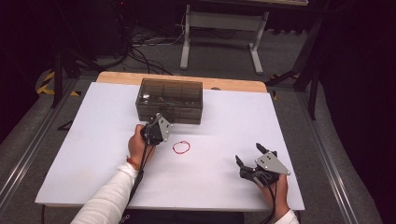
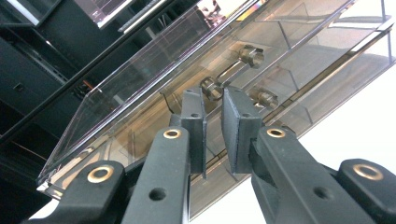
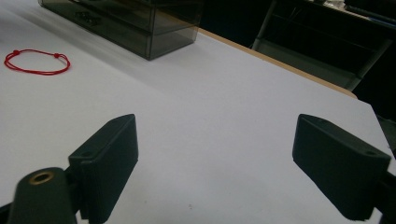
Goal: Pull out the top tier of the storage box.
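A smoky clear plastic drawer box point(image 1: 169, 100) stands at the back middle of the white table. My left gripper point(image 1: 154, 125) is up against its front face. In the left gripper view the jaws stand nearly together, with only a narrow gap at my left gripper point(image 2: 213, 100), and the metal end of a drawer handle point(image 2: 212, 87) sits between their tips. A red string bracelet point(image 1: 181, 147) lies flat on the table to the right of that hand. My right gripper point(image 1: 248, 154) rests at the front right, jaws wide open, nothing between them point(image 3: 215, 135).
The table's white sheet point(image 1: 93, 154) ends in a wooden edge point(image 1: 233, 84) behind the box. In the right gripper view the bracelet point(image 3: 37, 61) and the box point(image 3: 130, 23) lie far off to the upper left. A white stand point(image 1: 222, 32) and cables sit on the floor beyond.
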